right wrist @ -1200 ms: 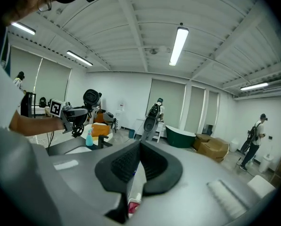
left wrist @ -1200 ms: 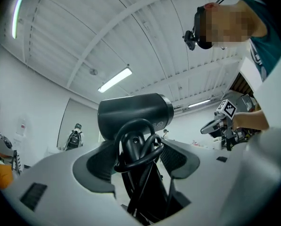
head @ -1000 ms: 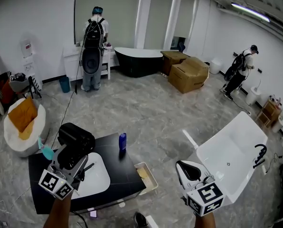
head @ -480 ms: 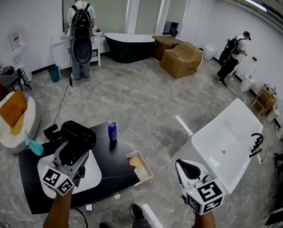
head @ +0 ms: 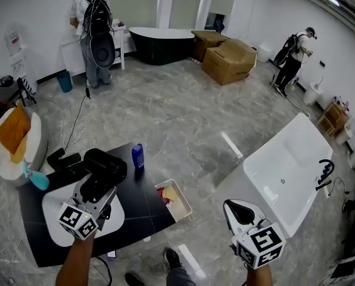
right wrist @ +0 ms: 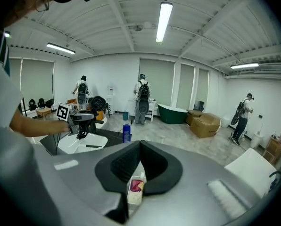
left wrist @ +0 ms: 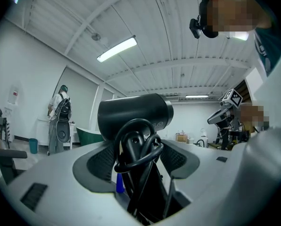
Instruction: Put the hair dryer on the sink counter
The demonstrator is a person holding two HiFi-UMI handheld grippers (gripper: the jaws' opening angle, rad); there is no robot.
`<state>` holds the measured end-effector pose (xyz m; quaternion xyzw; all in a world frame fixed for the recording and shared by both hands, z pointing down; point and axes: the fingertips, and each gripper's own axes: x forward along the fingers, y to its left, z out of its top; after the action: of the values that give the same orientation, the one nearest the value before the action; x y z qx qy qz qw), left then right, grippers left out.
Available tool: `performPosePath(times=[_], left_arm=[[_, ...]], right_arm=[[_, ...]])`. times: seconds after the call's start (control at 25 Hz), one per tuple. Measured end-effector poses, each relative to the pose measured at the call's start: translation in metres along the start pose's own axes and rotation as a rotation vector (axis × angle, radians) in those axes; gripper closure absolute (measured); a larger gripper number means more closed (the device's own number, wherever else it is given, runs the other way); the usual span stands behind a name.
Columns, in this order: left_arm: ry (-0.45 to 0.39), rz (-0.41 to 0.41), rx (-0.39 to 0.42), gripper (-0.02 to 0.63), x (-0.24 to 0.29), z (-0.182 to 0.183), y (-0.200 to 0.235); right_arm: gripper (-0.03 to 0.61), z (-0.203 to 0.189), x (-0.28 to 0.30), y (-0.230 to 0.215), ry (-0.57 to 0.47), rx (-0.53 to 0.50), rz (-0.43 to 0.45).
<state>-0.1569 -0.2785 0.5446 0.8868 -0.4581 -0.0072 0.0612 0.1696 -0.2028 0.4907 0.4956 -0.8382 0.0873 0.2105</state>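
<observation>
The black hair dryer (head: 104, 167) hangs over the black sink counter (head: 143, 210), above the far edge of its white basin (head: 57, 216). My left gripper (head: 99, 186) is shut on the dryer's handle. In the left gripper view the hair dryer (left wrist: 136, 117) fills the middle, its cord looped round the handle between the jaws of the left gripper (left wrist: 136, 157). My right gripper (head: 240, 210) is held off the counter to the right, over the floor. Its jaws meet with nothing between them in the right gripper view (right wrist: 140, 144).
A blue bottle (head: 138, 157) stands at the counter's far right edge. A small basket (head: 173, 199) sits on the floor beside the counter. A white bathtub (head: 290, 177) lies to the right. A teal object (head: 37, 180) and black items (head: 64, 158) lie on the counter's left. People stand far back.
The head view has shifted. My left gripper has carried the hair dryer a little right, nearer the blue bottle. The right gripper has barely moved.
</observation>
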Motion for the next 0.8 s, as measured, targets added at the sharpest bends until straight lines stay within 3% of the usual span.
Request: performPosePath(times=[0.8], left_arm=[[0.244, -0.001, -0.059, 0.313, 0.064, -0.148, 0.008]], right_arm=[[0.569, -0.072, 0.038, -0.031, 0.103, 0.065, 0.008]])
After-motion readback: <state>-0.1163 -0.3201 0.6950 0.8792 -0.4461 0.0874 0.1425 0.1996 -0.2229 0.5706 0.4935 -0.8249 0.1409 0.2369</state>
